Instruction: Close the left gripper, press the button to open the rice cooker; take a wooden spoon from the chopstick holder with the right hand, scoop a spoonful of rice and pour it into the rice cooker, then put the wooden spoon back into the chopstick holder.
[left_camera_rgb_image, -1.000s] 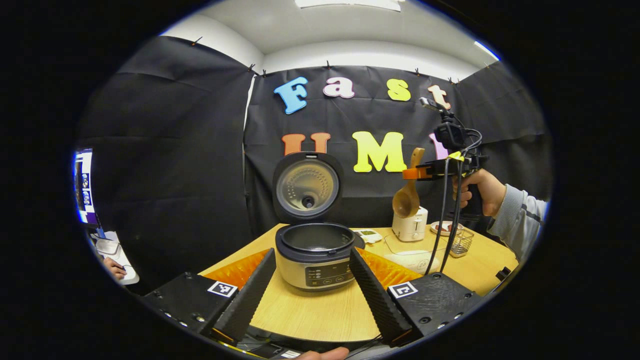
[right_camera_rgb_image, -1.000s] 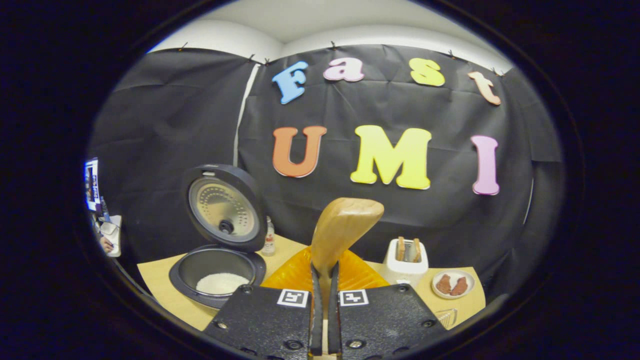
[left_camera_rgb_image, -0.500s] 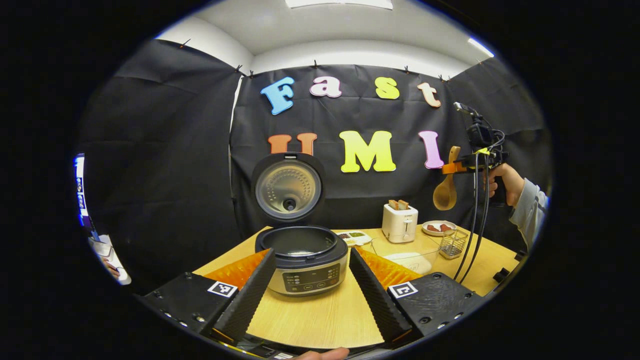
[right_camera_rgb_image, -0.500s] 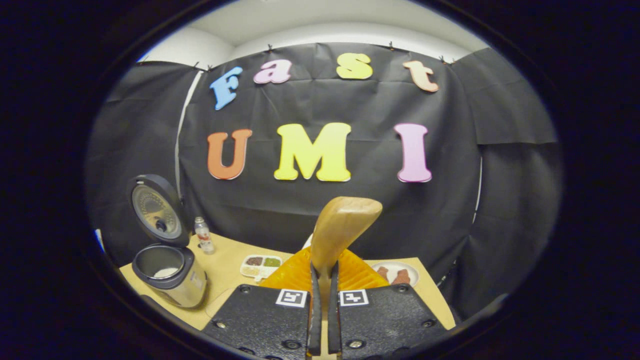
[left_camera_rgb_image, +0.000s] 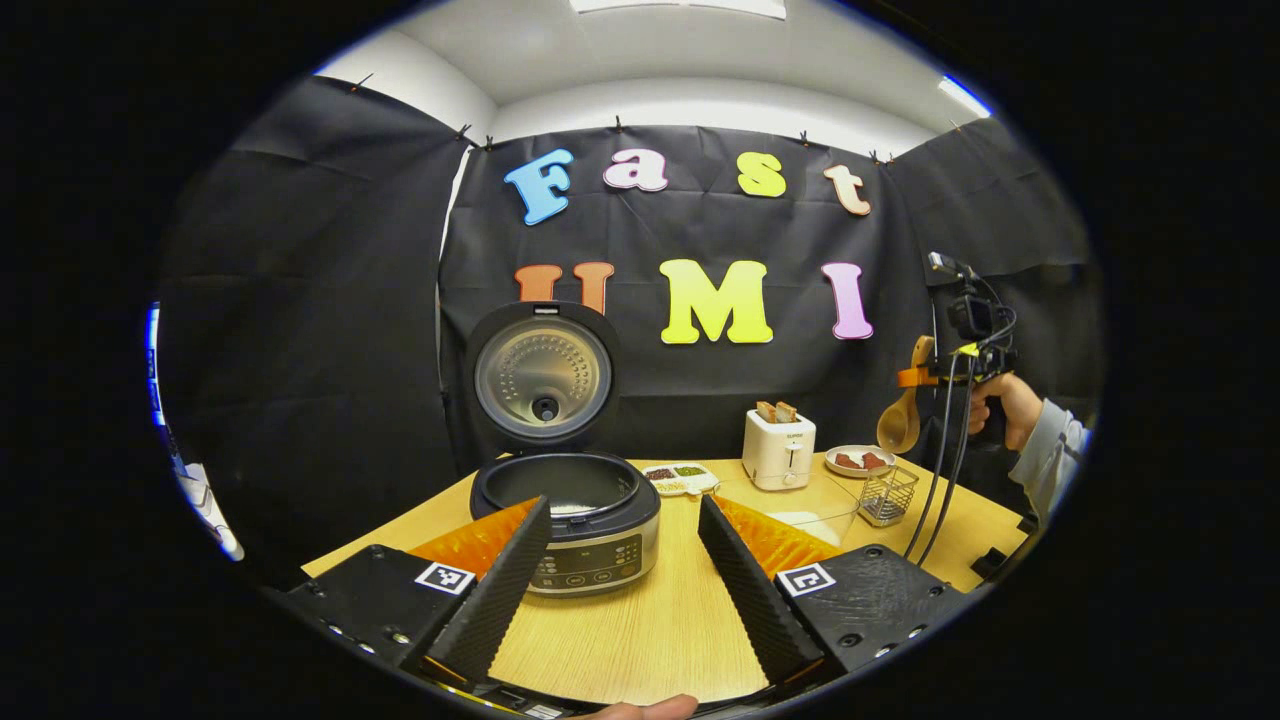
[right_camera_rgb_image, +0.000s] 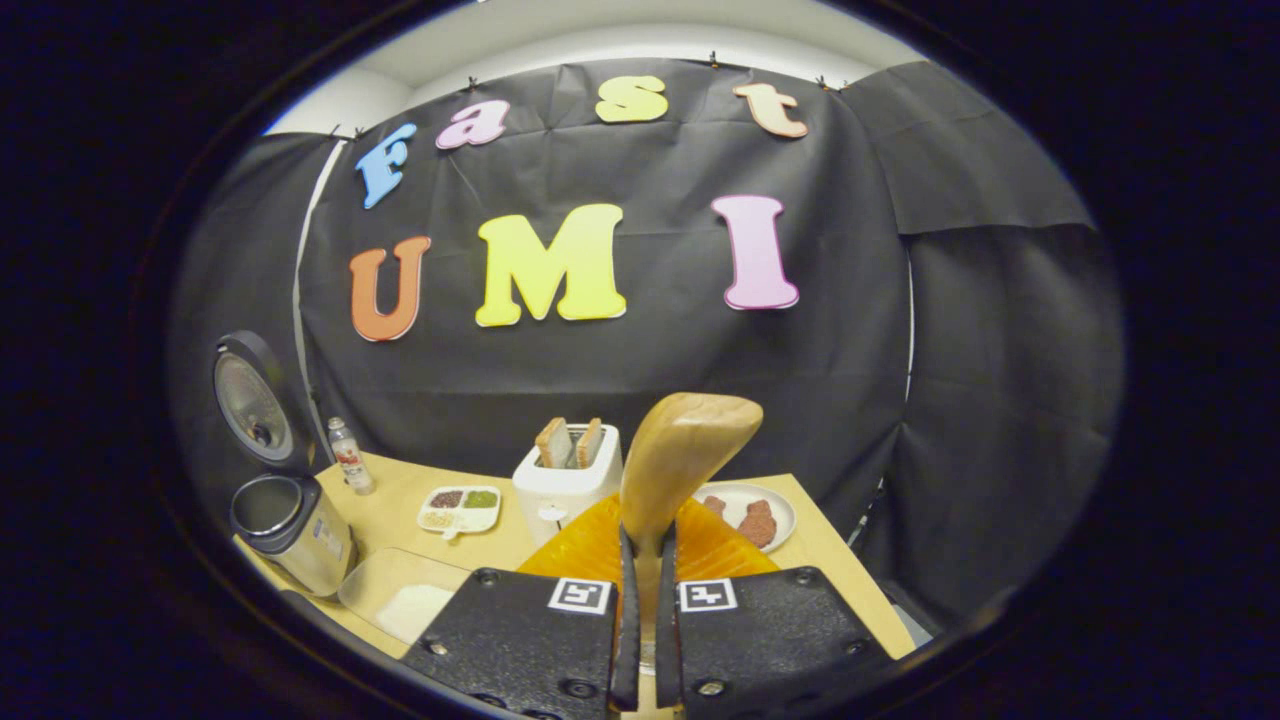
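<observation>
I hold the wooden spoon (right_camera_rgb_image: 680, 460) clamped in my right gripper (right_camera_rgb_image: 645, 640), above the chopstick holder (left_camera_rgb_image: 887, 495); my left gripper (left_camera_rgb_image: 620, 570) hangs wide open, empty. Rice lies in the rice cooker (left_camera_rgb_image: 565, 510), so returning the spoon is the step: next I lower it straight into the holder.

On the wooden desk (left_camera_rgb_image: 640, 620) a white toaster (left_camera_rgb_image: 778, 450) holding two slices stands far right, between a divided snack tray (left_camera_rgb_image: 680, 478) and a plate of brown pieces (left_camera_rgb_image: 858, 460).

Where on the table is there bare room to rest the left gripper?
Bare table lies in front of the rice cooker, between the left gripper fingers. It is crowded at the back right: toaster, plate, wire holder, clear container.
</observation>
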